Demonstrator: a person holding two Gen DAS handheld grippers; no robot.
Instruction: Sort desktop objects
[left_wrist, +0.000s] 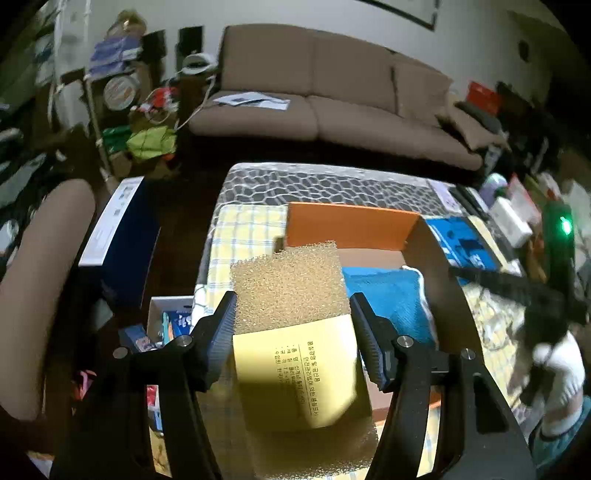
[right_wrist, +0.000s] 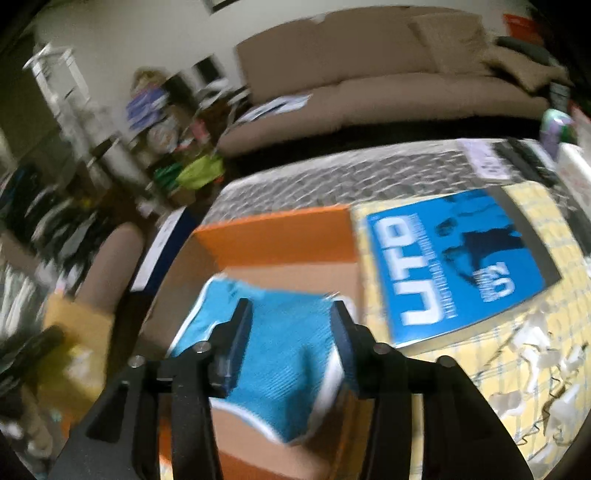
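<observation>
Between the fingers of my left gripper sits a tan sponge with its yellow label, pads pressed on both edges, low centre of frame; behind it the orange box, a blue cloth inside; right of centre, my right gripper stands part open over that cloth, pads apparently clear; a blue book lies on the checked worktop at right.
</observation>
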